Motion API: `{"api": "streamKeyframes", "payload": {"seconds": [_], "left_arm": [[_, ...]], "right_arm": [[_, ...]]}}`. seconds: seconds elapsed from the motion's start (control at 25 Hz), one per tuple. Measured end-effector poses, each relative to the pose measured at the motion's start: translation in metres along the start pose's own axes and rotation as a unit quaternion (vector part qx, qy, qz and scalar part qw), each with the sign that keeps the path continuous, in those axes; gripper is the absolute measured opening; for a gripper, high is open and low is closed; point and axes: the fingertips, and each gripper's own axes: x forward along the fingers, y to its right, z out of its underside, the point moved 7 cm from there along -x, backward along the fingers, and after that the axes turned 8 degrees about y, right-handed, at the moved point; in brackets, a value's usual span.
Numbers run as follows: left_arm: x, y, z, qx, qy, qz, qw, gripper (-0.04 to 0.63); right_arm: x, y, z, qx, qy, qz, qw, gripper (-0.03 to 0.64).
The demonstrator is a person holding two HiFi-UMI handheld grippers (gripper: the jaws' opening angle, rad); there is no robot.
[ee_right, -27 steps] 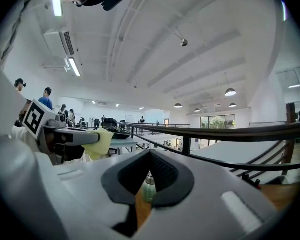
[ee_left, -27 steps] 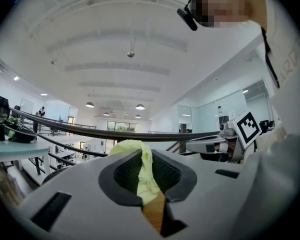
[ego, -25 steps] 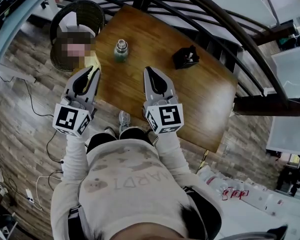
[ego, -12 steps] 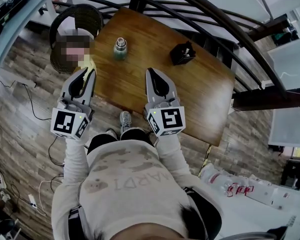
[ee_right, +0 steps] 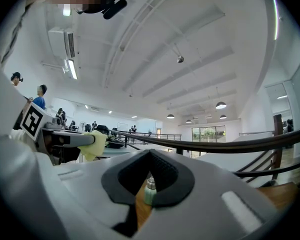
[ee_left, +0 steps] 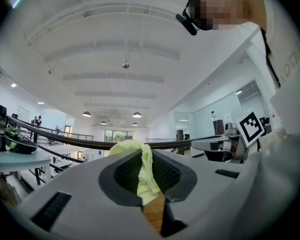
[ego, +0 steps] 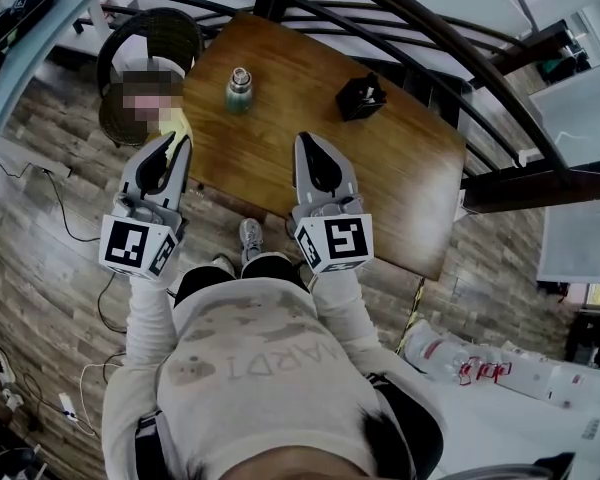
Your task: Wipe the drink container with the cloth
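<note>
Left gripper point(ego: 177, 140) fingers pinch the cloth point(ee_left: 141, 171) — right gripper point(ego: 307, 140) fingers closed, empty — bottle point(ego: 239, 89) well ahead.

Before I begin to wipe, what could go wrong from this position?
1. The drink container stands free on the table. The right hand-held gripper is shut and empty, so nothing steadies the container, and a push with the cloth may tip it.
2. The left hand-held gripper pinches only a thin strip of the cloth, which might slip out during rubbing.
</note>
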Motion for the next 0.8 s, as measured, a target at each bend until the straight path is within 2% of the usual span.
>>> {"api": "streamKeyframes", "payload": {"seconds": [0.4, 0.8], "left_arm": [[-0.018, 0.014, -0.010, 0.003, 0.010, 0.012, 0.9999, 0.028], [-0.032, 0.011, -0.012, -0.001, 0.014, 0.010, 0.9999, 0.028]], "right_arm": [[-0.021, -0.013, -0.015, -0.006, 0.013, 0.006, 1.000, 0.011], [-0.027, -0.026, -0.019, -0.007, 0.018, 0.010, 1.000, 0.011]]}}
